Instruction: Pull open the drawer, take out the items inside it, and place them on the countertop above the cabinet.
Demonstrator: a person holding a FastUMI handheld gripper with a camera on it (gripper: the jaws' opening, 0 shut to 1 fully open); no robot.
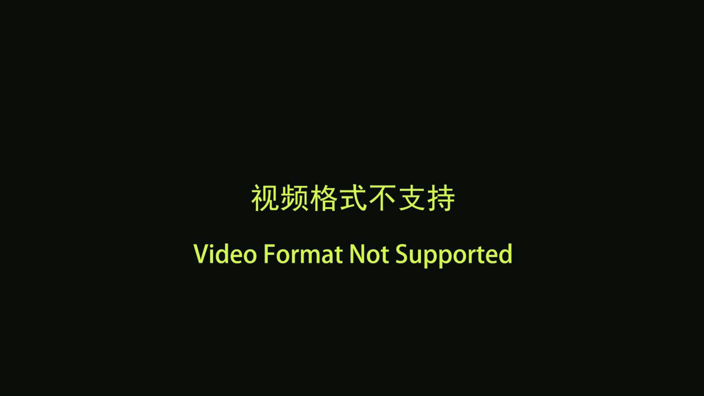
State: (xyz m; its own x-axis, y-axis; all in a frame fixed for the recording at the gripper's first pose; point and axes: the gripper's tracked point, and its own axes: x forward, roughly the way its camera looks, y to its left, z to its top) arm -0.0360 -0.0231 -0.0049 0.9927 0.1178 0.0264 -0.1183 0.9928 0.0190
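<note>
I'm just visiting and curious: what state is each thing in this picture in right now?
Picture: a dark placeholder with a playback error notice, no scene behind it.
Drawer: cannot tell.
Items: cannot tell.
Gripper: cannot tell what its fingers are at.

Plain dark placeholder with an error message (352, 225), seemingly no room recorded

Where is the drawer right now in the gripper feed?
I cannot place it: the gripper view is a dark error frame with a video-format notice instead of the scene, so the drawer, the cabinet and the gripper's fingers cannot be located from it.
</note>
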